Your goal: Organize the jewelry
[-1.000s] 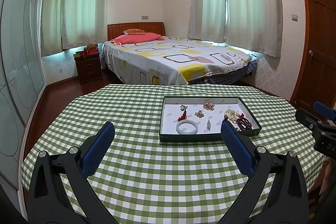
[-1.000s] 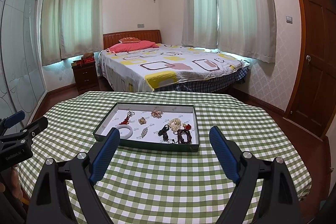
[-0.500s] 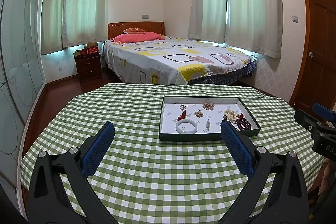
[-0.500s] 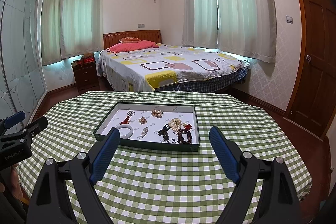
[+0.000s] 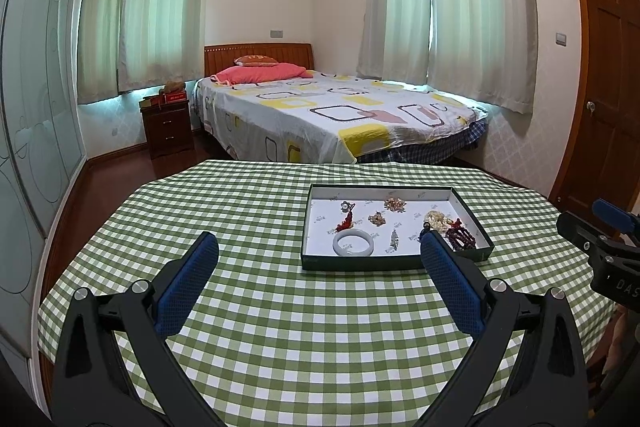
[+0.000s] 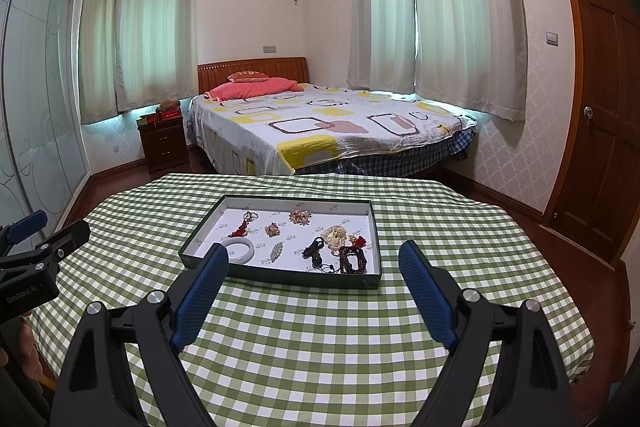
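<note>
From the left wrist we see our left claw (image 5: pixel 320 263) spread wide and grasping nothing, held above the checked worktop (image 5: pixel 260 219). The jewelry tray (image 5: pixel 468 205) lies ahead to the right, holding a white bangle (image 5: pixel 353 247), a red tassel charm (image 5: pixel 346 222) and dark red beads (image 5: pixel 462 238).

From the right wrist, our right claw (image 6: pixel 314 267) is likewise released and bare, the tray just beyond it. The black cord piece (image 6: pixel 316 251), pearl cluster (image 6: pixel 334 234) and beads touch in a clump; whether sorting is ahead or finished we cannot judge. Any pick there should come straight down on one piece, clear of tangled cords.
</note>
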`<state>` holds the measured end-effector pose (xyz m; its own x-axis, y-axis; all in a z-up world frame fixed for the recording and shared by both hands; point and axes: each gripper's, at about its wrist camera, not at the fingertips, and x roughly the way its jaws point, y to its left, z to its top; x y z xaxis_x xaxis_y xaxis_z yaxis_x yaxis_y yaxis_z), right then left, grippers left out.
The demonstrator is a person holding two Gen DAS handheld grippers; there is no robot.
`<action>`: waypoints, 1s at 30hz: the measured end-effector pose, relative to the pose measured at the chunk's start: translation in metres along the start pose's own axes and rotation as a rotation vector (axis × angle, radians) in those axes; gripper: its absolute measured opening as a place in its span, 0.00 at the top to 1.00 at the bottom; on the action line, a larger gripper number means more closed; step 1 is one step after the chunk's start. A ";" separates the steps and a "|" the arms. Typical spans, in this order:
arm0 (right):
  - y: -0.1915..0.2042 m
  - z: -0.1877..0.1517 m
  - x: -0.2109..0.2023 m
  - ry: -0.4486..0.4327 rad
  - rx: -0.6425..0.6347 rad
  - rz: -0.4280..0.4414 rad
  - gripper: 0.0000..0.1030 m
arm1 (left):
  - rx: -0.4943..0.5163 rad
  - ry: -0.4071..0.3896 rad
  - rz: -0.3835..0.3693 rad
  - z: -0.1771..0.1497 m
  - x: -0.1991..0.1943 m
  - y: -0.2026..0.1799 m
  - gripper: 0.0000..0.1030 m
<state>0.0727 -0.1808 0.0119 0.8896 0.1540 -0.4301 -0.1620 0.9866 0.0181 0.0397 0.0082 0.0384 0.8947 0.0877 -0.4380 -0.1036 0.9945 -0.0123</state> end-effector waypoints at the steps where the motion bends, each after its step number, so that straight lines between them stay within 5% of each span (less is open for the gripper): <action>1: 0.000 0.000 0.000 0.000 0.000 0.000 0.18 | -0.002 0.000 -0.002 0.000 -0.001 0.002 0.04; 30: 0.004 -0.007 0.005 0.036 -0.011 0.022 0.18 | -0.049 0.028 -0.029 -0.007 0.006 0.007 0.04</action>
<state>0.0733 -0.1769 0.0034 0.8697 0.1730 -0.4622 -0.1858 0.9824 0.0182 0.0409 0.0157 0.0290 0.8852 0.0571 -0.4617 -0.1001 0.9926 -0.0692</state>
